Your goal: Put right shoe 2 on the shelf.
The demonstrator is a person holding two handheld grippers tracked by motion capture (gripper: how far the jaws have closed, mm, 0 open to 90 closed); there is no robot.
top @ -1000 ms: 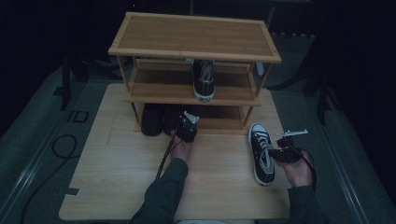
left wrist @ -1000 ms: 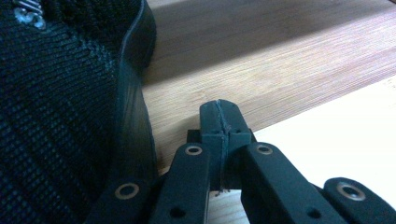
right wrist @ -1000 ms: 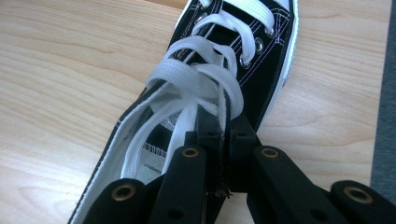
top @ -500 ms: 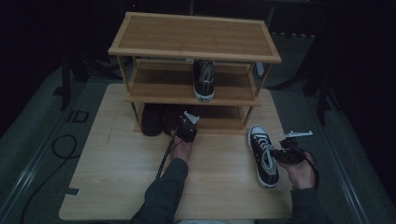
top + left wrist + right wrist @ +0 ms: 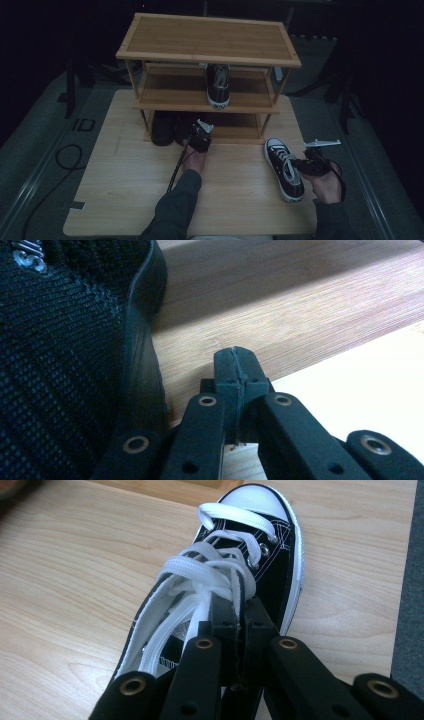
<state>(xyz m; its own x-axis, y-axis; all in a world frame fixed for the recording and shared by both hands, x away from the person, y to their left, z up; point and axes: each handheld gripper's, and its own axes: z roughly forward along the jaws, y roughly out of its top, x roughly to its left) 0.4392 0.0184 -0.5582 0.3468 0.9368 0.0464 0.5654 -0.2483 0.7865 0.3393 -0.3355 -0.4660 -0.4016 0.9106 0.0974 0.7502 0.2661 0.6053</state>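
Sneaker (image 5: 284, 168) lies near the table's (image 5: 125, 190) right edge, off the rack (image 5: 210, 102); right gripper (image 5: 239, 611) pinches its side wall. Its mate (image 5: 218, 85) sits on the middle shelf. Left gripper (image 5: 235, 365), jaws pressed together and empty, rests by dark shoes (image 5: 167, 128) on the bottom shelf. One shoe seems left.

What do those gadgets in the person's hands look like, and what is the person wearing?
Each claw, the left claw and the right claw, has two black jaws on black links with brass-coloured rivets. A grey three-cornered plate tops the right one, and a dark cable trails from the left. The left forearm wears a dark sleeve.
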